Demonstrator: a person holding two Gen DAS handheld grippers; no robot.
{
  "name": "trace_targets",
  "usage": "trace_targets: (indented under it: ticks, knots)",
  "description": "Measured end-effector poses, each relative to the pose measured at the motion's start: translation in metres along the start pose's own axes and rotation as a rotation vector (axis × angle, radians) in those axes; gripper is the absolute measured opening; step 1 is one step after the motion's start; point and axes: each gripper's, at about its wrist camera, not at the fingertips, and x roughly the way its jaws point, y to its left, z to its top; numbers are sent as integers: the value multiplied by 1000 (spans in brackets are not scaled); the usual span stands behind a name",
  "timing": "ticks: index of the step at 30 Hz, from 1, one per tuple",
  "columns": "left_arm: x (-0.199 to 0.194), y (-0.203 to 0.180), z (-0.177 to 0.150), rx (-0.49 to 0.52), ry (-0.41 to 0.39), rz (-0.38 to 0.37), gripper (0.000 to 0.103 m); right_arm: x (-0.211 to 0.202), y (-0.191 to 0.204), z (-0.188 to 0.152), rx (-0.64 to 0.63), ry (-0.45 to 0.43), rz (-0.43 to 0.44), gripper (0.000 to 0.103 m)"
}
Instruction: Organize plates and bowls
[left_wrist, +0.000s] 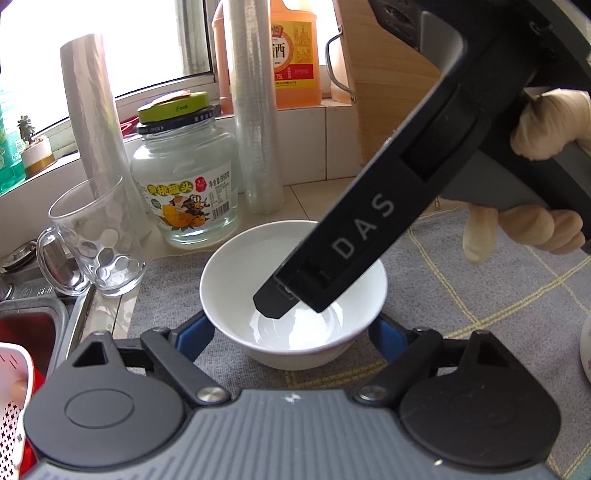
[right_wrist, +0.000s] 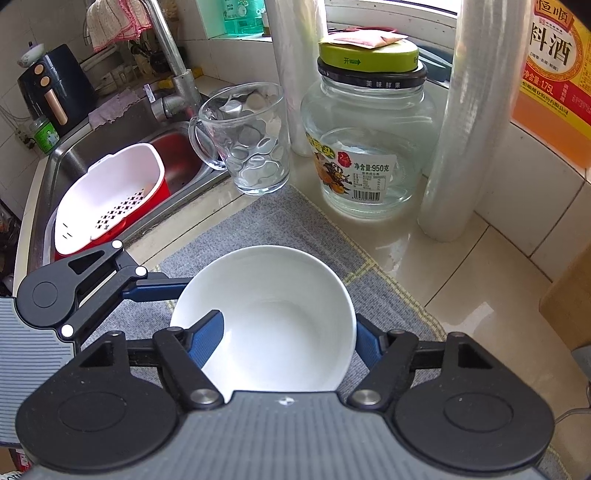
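A white bowl (left_wrist: 293, 291) sits on a grey checked mat (left_wrist: 480, 295) on the worktop (right_wrist: 461, 258), and both tongs are at it. The left tongs (left_wrist: 291, 334) stand wide apart, one blue finger on each side of the bowl's outer wall; whether the pads touch it cannot be told, since the bowl hides their tips. The right tongs (right_wrist: 288, 338) straddle the rim: one blue finger (right_wrist: 208, 338) lies inside the bowl against the wall, the other (right_wrist: 367, 341) outside it, so the wall stands between them; if they pinch it cannot be told. In the left view the right tool's black body covers much of the bowl's inside.

Ahead of the tongs, room is tight: a dimpled glass mug (right_wrist: 251, 140), a glass jar (right_wrist: 369, 147) with a green lid and two upright rolls of clear film (left_wrist: 258, 110) stand close together along the mat's far edge. Beyond them a yellow bottle (left_wrist: 295, 55) rests on the tiled sill. To the left of the tongs the mat ends near the steel sink (right_wrist: 177, 147), which holds a red and white strainer basket (right_wrist: 110, 195). To the right the mat runs out of frame, with bare tile beyond its corner. A gloved hand (left_wrist: 546, 129) grips the right tool, cut off at the frame edge.
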Motion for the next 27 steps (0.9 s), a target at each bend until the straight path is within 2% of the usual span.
trace_targets:
  ticks: [12,27]
  knots:
    - [-26,-10,9,41,24,-15,90,-27,9,-9,13,-32,16,79]
    - [-81,-44,13,98,49,-60,90,-85,35,-49,25,-43,32,79]
